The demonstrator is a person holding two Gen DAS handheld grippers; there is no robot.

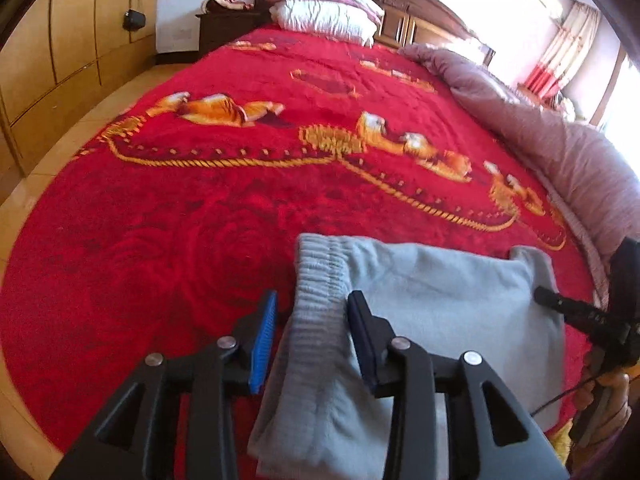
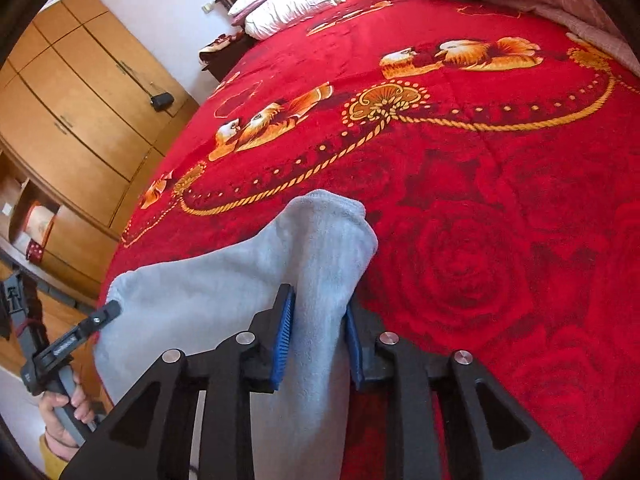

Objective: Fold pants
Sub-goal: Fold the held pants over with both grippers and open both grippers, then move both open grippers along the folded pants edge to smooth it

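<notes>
Light grey pants (image 1: 432, 300) lie folded at the near edge of the red bed, ribbed waistband (image 1: 320, 272) on the left. My left gripper (image 1: 312, 312) has its jaws wide apart, astride the waistband edge without pinching it. In the right wrist view my right gripper (image 2: 318, 312) straddles the pants' right end (image 2: 320, 248), with the cloth filling the gap between the blue pads (image 2: 282, 336); the jaws look partly open, touching the cloth. The right gripper shows at the left wrist view's right edge (image 1: 568, 304), and the left gripper shows in the right wrist view (image 2: 100, 316).
A red blanket with gold pattern (image 1: 280, 184) covers the bed. A pink-grey quilt (image 1: 560, 136) is bunched along the right side. White pillows (image 1: 324, 12) lie at the headboard. A wooden wardrobe (image 2: 72, 112) stands left of the bed.
</notes>
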